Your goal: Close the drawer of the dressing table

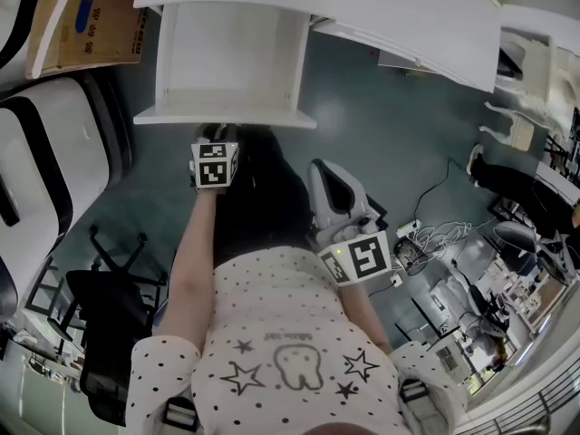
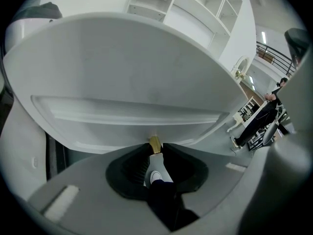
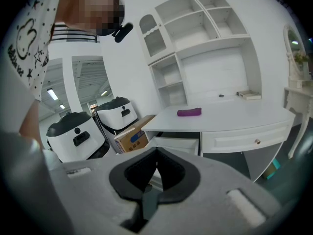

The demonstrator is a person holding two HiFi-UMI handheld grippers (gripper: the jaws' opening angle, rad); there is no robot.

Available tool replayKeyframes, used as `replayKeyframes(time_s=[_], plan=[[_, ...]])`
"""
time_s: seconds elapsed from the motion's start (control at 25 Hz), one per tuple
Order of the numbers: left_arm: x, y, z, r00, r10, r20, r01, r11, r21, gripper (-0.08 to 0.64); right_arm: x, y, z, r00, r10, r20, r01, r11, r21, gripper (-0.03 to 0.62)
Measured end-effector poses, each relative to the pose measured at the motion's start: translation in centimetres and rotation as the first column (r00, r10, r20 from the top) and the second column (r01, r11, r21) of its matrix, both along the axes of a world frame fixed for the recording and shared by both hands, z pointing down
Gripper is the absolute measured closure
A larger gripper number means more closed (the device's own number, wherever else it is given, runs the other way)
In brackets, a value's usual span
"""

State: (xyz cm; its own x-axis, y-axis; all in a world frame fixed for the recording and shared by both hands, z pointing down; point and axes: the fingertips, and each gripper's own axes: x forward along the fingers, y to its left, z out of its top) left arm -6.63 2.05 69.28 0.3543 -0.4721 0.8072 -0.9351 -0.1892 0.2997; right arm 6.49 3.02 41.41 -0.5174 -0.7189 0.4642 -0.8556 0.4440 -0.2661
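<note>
**Drawer of white board (image 1: 225, 116) stands open, its small brass-coloured round knob (image 2: 154, 141) gripped**

It juts well out from under the white dressing table (image 1: 408, 25), empty, its front panel nearest the person. The left gripper (image 2: 155, 150) points down at that panel, jaws clenched on the knob at its middle, pads pressing it from both sides. The right gripper (image 3: 156, 151) hangs beside the person's body, well apart from the drawer, jaws closed tip to tip on nothing.

The step in hand looks to be the push. The pinch should be firm, since the knob is small and looks smooth enough to slip from the pads. Drive along the line of the drawer's side walls, not across them, or it may skew and bind. Because the gripper tilts downward, the force should go inward rather than down on the panel. Ease off near the end and stop when the panel lies flush with the closed white drawer front (image 3: 244, 141) beside it. The right gripper is not needed and is best held clear of the gap.
</note>
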Motion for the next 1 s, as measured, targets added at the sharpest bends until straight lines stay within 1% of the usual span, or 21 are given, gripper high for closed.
replayKeyframes(time_s=[0.44,1.0], plan=[[-0.1,-2.2,0.0,1.0,-0.028,-0.002,0.028,1.0,0.006,0.471,0.4,-0.6,0.0,1.0,0.03,-0.004,-0.03,1.0,0.002,0.598],[-0.1,-5.0,0.1,1.0,-0.024,-0.005,0.024,1.0,0.015,0.471,0.5,-1.4,0.2,0.998,0.068,-0.009,-0.068,0.998,-0.008,0.598]])
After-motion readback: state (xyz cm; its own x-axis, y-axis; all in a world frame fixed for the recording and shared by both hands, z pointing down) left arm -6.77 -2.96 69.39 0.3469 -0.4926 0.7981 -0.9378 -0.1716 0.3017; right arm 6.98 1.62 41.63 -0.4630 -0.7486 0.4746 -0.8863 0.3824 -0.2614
